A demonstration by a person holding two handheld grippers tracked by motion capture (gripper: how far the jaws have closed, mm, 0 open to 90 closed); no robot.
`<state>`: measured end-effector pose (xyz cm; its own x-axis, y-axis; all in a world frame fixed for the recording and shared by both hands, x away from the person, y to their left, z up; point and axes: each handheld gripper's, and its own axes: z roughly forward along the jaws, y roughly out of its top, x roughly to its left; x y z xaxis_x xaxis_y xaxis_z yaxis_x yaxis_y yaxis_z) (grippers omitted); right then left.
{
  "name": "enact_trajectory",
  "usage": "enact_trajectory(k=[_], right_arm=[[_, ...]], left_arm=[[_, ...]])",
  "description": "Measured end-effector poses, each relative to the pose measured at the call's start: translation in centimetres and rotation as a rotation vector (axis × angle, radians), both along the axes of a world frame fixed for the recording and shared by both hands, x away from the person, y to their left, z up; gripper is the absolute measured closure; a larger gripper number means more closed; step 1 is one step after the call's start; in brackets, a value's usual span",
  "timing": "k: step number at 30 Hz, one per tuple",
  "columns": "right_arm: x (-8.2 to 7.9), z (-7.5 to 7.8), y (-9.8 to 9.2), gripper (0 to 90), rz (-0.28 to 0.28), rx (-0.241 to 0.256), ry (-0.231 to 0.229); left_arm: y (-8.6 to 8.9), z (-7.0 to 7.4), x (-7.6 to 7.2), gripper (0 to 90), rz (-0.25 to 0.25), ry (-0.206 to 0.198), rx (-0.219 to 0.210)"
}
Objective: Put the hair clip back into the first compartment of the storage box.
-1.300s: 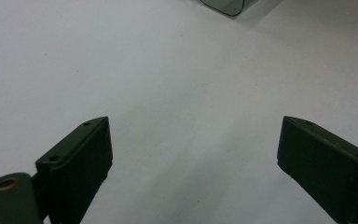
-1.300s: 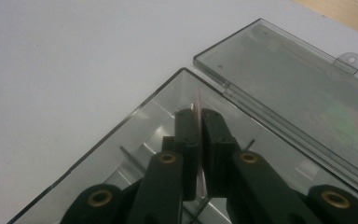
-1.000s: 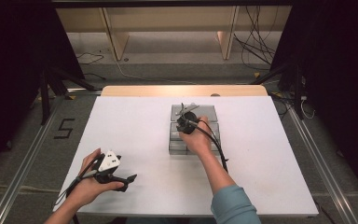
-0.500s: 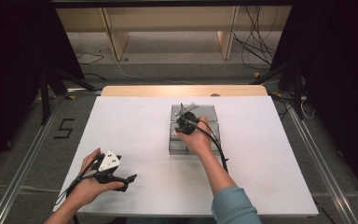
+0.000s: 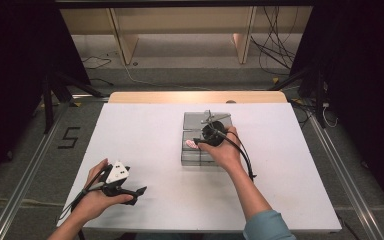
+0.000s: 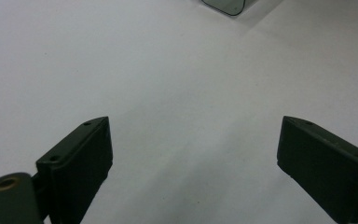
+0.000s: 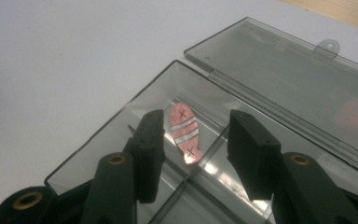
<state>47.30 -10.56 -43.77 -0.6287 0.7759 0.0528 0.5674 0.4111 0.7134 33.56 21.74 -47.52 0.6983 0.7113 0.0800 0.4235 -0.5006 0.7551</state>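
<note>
While the right tongs (image 7: 196,149) hang over the clear box (image 7: 121,135) with their jaws apart and holding nothing, a pink fish (image 7: 185,133) lies flat inside the box, between the jaws. The box lid (image 7: 284,79) lies open. The left tongs (image 6: 193,163) rest wide apart above the white counter (image 5: 145,140), well away.

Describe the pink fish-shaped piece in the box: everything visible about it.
The pink fish-shaped piece is small, flat and glossy, apparently plastic or rubber, with two pale stripes across its middle and a dark X mark near each end. It lies flat on the floor of a compartment in the open smoky-grey box, slanting beside a divider wall. The right tool hovers with its jaws open to either side of it; contact cannot be confirmed. In the high view it shows as a pink spot at the box's left side.
</note>
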Motion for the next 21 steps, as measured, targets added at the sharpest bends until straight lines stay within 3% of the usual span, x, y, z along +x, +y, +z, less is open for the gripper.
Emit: enact_trajectory(k=[21], right_arm=[[-0.8, 0.4, -2.1, 51.2, -0.038, 0.015, -0.004]], left_arm=[[0.0, 0.0, 0.0, 9.9, 0.000, 0.000, 0.001]])
